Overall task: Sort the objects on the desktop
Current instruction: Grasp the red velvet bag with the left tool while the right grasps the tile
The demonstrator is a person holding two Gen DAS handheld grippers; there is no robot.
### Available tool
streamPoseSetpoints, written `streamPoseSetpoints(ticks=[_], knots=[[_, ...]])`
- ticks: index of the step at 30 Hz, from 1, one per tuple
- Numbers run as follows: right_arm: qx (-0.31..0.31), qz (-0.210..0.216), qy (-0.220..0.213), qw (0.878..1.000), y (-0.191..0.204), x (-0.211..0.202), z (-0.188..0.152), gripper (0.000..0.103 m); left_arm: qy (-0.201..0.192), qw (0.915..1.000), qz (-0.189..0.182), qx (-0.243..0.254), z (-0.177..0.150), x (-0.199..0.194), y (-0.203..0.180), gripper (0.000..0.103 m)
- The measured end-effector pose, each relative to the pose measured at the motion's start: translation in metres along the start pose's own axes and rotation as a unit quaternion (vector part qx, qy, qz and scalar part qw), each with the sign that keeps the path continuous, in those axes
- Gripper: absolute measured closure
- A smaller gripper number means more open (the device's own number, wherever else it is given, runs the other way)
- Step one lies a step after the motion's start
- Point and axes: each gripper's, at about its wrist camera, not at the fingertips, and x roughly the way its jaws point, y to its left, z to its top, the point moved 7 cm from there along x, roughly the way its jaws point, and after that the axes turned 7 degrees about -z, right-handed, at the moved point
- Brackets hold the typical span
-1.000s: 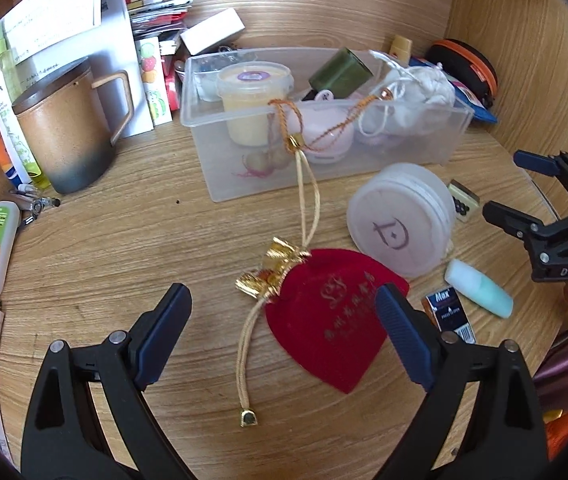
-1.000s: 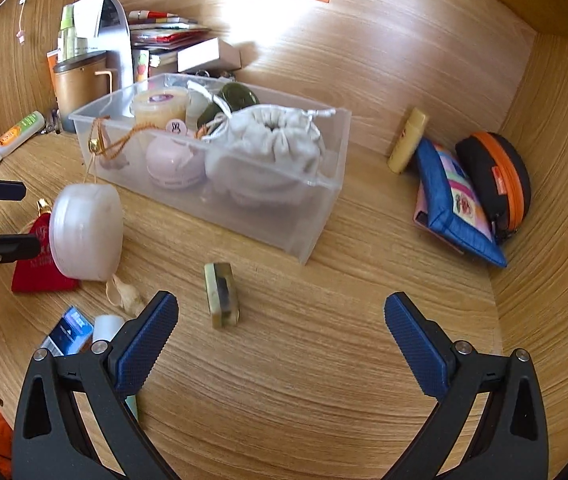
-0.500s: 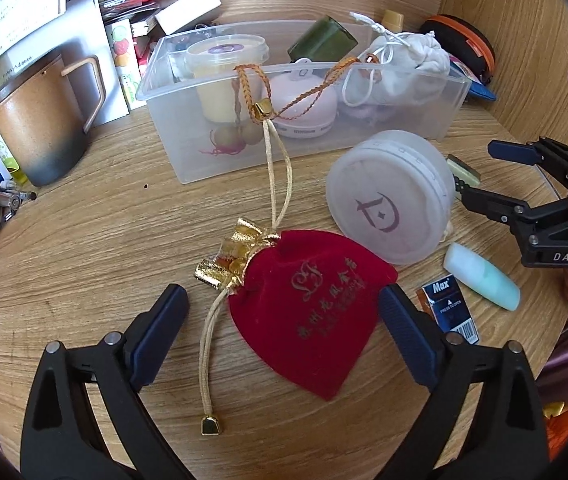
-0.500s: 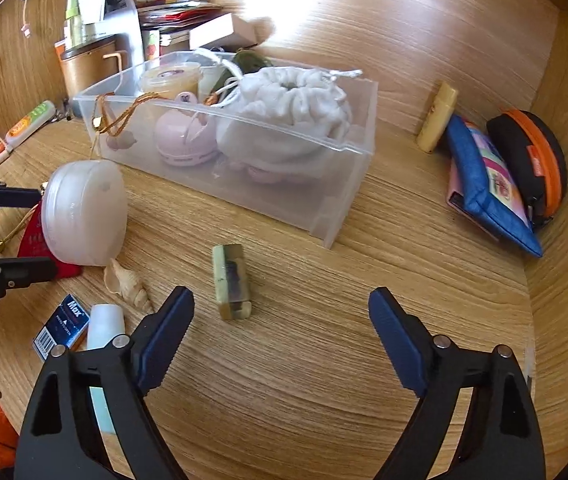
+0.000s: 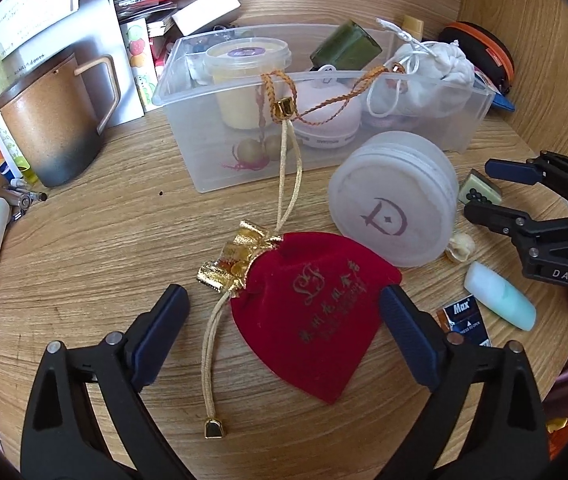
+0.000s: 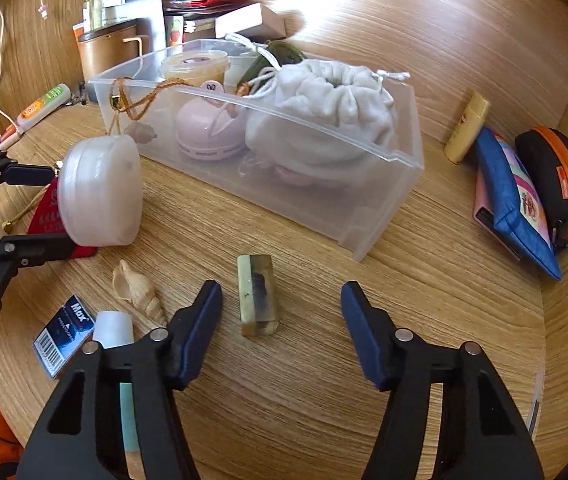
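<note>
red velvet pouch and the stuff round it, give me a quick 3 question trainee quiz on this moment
1. True or false: the red velvet pouch with gold trim lies on the wooden desk, outside the clear plastic bin.
2. Which gripper has the pouch between its open fingers? A) left gripper B) right gripper
3. Fill in: the small translucent amber block lies flat just ahead of the ___ gripper.

Key: 1 true; 2 A; 3 right. Both grippers are open and hold nothing.
</note>
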Motion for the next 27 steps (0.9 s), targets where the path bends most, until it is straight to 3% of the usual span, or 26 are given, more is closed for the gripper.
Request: streamPoseSetpoints(ticks=[6, 9, 13, 18, 22, 27], knots=[[0.003, 0.014, 0.001, 1.000, 0.002, -0.001, 0.001, 0.055, -0.002, 1.0000, -0.007, 0.005, 0.002, 0.000, -0.002, 0.015], [0.001, 0.019, 0.000, 1.000, 0.003, -0.002, 0.002, 0.064, -0.005, 0.9999, -0.008, 0.008, 0.003, -0.001, -0.003, 0.020], [0.000, 0.022, 0.000, 1.000, 0.004, -0.002, 0.003, 0.071, -0.013, 0.9999, -0.006, 0.008, 0.005, -0.003, -0.005, 0.033], [-0.004, 0.028, -0.001, 1.000, 0.006, -0.004, 0.004, 0.079, -0.016, 0.9998, -0.008, 0.008, 0.007, -0.003, -0.005, 0.041], [-0.003, 0.031, 0.000, 1.000, 0.008, -0.004, 0.003, 0.082, -0.024, 0.9997, -0.006, -0.004, 0.009, -0.005, -0.001, 0.058], [-0.005, 0.034, -0.001, 0.999, 0.011, -0.004, 0.003, 0.088, -0.028, 0.9995, -0.001, -0.009, 0.012, -0.004, 0.001, 0.071]])
